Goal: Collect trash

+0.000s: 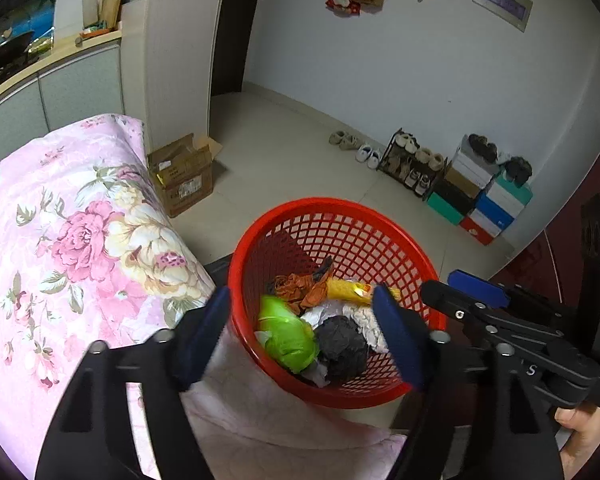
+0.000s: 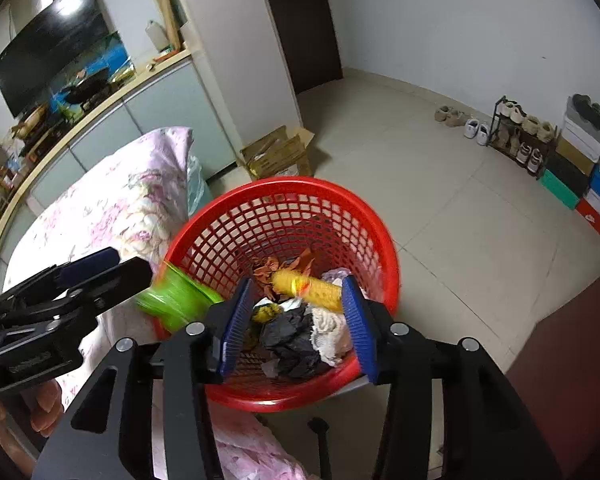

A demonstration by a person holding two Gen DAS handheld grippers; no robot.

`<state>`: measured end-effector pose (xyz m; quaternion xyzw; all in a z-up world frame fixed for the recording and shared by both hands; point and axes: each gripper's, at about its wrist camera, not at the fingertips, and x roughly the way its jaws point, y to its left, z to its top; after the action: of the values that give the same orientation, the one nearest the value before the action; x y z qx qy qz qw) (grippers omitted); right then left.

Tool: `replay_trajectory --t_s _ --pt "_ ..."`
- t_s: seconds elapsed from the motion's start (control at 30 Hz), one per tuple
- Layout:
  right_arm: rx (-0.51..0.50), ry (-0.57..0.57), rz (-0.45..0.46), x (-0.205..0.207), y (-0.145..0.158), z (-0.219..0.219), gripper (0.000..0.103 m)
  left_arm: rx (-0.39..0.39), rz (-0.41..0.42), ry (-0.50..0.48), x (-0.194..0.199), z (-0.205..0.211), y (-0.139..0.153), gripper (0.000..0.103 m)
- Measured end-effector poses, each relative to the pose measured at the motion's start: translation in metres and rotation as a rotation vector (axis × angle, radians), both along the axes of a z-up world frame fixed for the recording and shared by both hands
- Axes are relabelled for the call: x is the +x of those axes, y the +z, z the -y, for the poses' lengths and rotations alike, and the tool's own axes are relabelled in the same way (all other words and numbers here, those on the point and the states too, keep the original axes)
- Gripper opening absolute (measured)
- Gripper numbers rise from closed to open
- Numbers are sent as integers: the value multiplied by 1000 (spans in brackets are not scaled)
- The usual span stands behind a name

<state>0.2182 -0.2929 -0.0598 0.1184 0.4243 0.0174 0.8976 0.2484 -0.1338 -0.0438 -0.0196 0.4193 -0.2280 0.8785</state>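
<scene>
Left wrist view: your left gripper [image 1: 300, 330] spread wide, empty
Green wad [image 1: 286, 332]: inside red basket [image 1: 332, 204], 6 o'clock
Right gripper [image 2: 298, 320]: wide; clear upward without snagging mesh

We count 1 red basket [image 1: 380, 216] w/ approx. 5 trash pcs inside, 1 cardboard box [image 1: 184, 174] beyond it, 2 tools.

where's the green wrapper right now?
In the left wrist view the green wrapper lies inside the red basket, at its left side beside the dark crumpled wad. In the right wrist view it is motion-blurred at the basket's left rim.
</scene>
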Motion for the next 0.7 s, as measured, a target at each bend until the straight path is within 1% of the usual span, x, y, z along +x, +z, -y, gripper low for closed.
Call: replay_trajectory --t_s 0.03,0.1,0.17,0.27,0.37,0.53,0.57,0.7 --pt "6 -5 6 -2 2 1 48 -1 4 4 -1 -1 2 77" --pt "24 -13 17 -9 7 3 56 -1 19 17 -7 -5 7 79" --pt "42 -19 34 -18 13 3 72 13 42 36 -12 -5 13 81" --pt "54 -14 69 -30 22 -1 84 40 100 85 -27 -13 26 82" --pt "61 -2 102 -46 31 -9 91 59 144 140 -45 -24 36 83" --pt "35 49 159 -76 45 -33 94 81 220 224 -81 -44 52 87" --pt "27 59 176 -82 47 -37 96 80 230 240 -90 -49 54 88" --pt "-8 88 236 -104 57 -54 96 71 259 314 -119 -65 60 91"
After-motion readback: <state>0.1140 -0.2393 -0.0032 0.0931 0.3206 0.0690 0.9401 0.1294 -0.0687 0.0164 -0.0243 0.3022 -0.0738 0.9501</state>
